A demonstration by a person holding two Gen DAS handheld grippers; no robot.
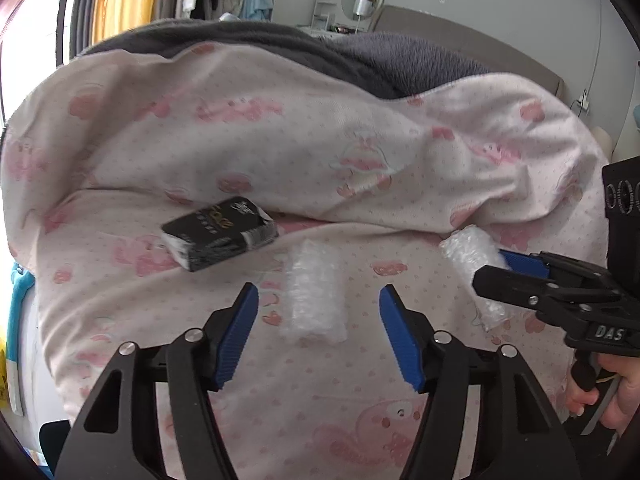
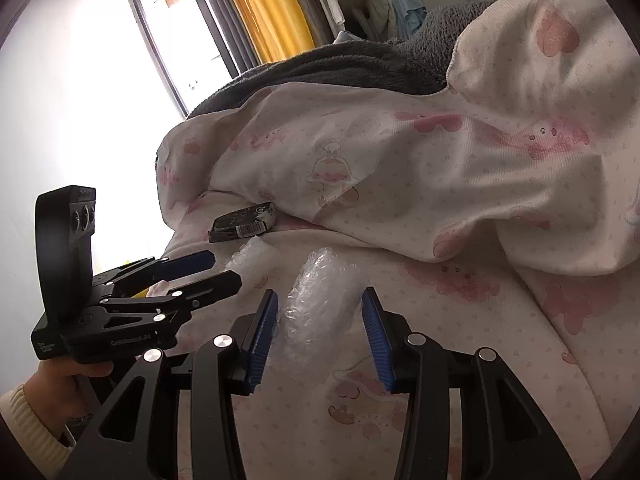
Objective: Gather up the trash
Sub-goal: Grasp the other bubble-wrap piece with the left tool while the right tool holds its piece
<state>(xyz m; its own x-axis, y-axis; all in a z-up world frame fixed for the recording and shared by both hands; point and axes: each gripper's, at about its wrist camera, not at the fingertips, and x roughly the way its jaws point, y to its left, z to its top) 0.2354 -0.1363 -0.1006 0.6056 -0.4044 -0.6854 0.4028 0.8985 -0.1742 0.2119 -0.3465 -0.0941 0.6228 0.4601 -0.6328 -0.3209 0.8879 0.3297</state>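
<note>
With two bubble-wrap rolls lying on the bed, each open gripper should straddle its own: left gripper around the left roll, right gripper around the right roll, then close gently.

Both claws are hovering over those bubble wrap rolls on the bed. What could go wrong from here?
The left gripper straddles one bubble wrap roll; closing low might pinch the pink bedsheet too. The right gripper sits around the other roll, which looks soft and could squash or slip. The grippers are close and might bump.
</note>
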